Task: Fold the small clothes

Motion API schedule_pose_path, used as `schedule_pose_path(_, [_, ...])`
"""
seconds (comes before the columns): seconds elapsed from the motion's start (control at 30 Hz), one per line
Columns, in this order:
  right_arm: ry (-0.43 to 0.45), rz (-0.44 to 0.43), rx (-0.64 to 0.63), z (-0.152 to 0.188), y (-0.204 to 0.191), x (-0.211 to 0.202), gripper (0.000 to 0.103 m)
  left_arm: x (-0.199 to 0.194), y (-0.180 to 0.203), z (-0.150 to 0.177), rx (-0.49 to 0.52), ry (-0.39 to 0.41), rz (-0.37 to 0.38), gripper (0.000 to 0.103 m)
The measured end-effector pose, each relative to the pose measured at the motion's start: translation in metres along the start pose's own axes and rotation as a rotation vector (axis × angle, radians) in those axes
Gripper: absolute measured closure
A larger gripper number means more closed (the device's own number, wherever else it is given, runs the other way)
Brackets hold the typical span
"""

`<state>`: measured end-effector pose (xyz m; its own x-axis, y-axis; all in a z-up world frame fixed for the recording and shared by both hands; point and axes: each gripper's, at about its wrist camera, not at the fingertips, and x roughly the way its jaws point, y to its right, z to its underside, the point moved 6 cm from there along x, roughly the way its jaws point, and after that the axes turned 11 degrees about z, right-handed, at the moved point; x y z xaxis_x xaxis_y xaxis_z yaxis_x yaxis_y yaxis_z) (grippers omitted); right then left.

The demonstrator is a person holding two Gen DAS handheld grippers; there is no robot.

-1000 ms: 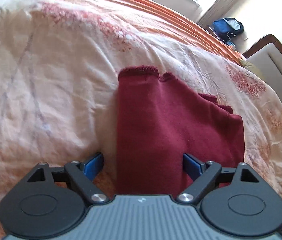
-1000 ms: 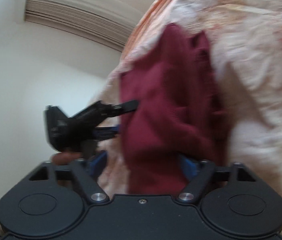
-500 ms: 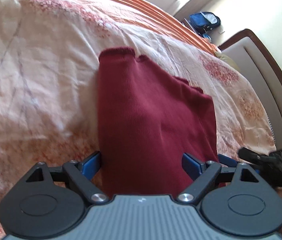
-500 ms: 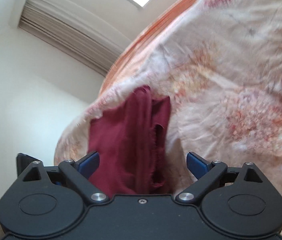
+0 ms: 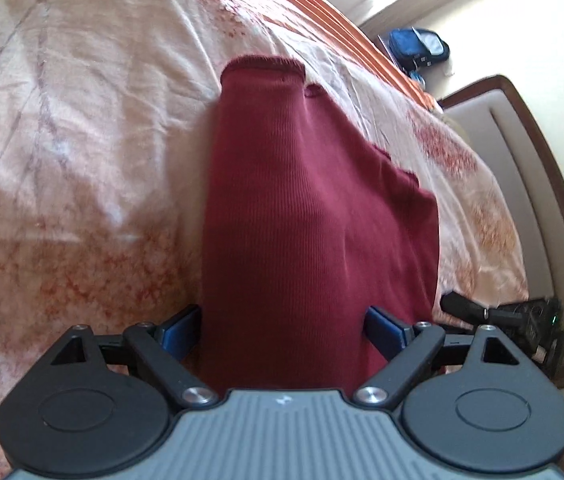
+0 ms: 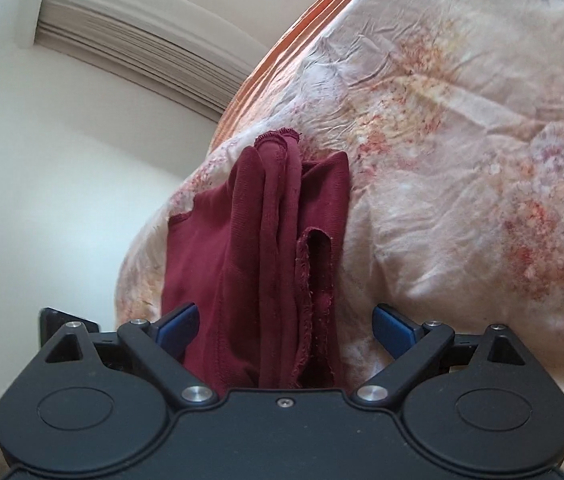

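Observation:
A dark red knit garment lies folded into a long strip on the floral bedspread. My left gripper hangs over its near end, open wide, a blue pad on either side of the cloth without pressing it. In the right wrist view the same garment shows its layered, frayed edges side-on. My right gripper is open as well, with the cloth's near end lying loose between its fingers. The right tool's black body shows at the far right of the left wrist view.
The bedspread is wrinkled and has an orange striped border at the far side. A padded headboard with a dark wooden frame stands to the right. A blue bag sits beyond the bed. Pleated blinds hang on the wall.
The right gripper's jaws spread wider and it drew back from the bunched garment, which now lies flatter. The left view tipped down; the right tool came into view at its right edge.

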<state>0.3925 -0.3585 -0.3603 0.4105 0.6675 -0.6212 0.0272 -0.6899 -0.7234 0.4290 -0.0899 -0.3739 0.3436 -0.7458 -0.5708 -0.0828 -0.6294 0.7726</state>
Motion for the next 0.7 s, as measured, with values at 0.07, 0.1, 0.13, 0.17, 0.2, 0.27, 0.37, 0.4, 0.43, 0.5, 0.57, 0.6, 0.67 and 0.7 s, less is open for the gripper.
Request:
schedule_pose_path(0.07, [-0.028,-0.05,0.006,0.001,-0.007,0.002,0.011,0.001,0.001,-0.004,-0.014,0.014,0.025,0.012])
schedule_pose_path(0.1, [-0.053,-0.079,-0.007,0.002,-0.012,0.005,0.015,0.002,0.0,-0.005,-0.019,0.017,0.029,0.012])
schedule_pose_path(0.13, [-0.075,-0.082,-0.034,0.005,-0.018,0.007,0.015,0.002,0.0,-0.007,-0.019,0.017,0.029,0.012])
schedule_pose_path(0.17, [-0.083,-0.065,-0.065,0.007,-0.022,0.01,0.015,0.004,-0.001,-0.007,-0.017,0.016,0.028,0.012])
schedule_pose_path(0.2, [-0.085,-0.048,-0.078,0.008,-0.022,0.012,0.017,0.006,-0.001,-0.008,-0.016,0.013,0.025,0.013])
schedule_pose_path(0.27, [-0.08,-0.045,-0.041,0.006,-0.014,0.015,0.024,0.009,-0.002,-0.01,-0.018,0.009,0.019,0.014])
schedule_pose_path(0.37, [-0.069,-0.058,0.029,0.002,-0.003,0.014,0.038,0.013,-0.002,-0.015,-0.035,0.016,0.023,0.017])
schedule_pose_path(0.4, [-0.069,-0.059,0.03,0.002,-0.003,0.014,0.041,0.014,-0.003,-0.017,-0.041,0.019,0.026,0.019])
schedule_pose_path(0.43, [-0.069,-0.056,0.024,0.003,-0.004,0.013,0.042,0.013,-0.005,-0.017,-0.042,0.017,0.024,0.02])
schedule_pose_path(0.5, [-0.076,-0.049,0.014,0.003,-0.008,0.014,0.042,0.012,-0.005,-0.017,-0.027,0.009,0.015,0.024])
schedule_pose_path(0.57, [-0.085,-0.043,0.005,0.001,-0.013,0.016,0.042,0.007,-0.006,-0.017,-0.013,0.006,0.018,0.029])
schedule_pose_path(0.6, [-0.091,-0.039,-0.001,0.001,-0.014,0.018,0.042,0.004,-0.006,-0.016,-0.01,0.007,0.022,0.032])
schedule_pose_path(0.67, [-0.105,-0.026,-0.013,0.0,-0.015,0.023,0.042,-0.002,-0.01,-0.013,-0.01,0.012,0.033,0.035])
schedule_pose_path(0.7, [-0.109,-0.02,-0.02,0.0,-0.016,0.025,0.046,-0.003,-0.011,-0.012,-0.013,0.015,0.035,0.038])
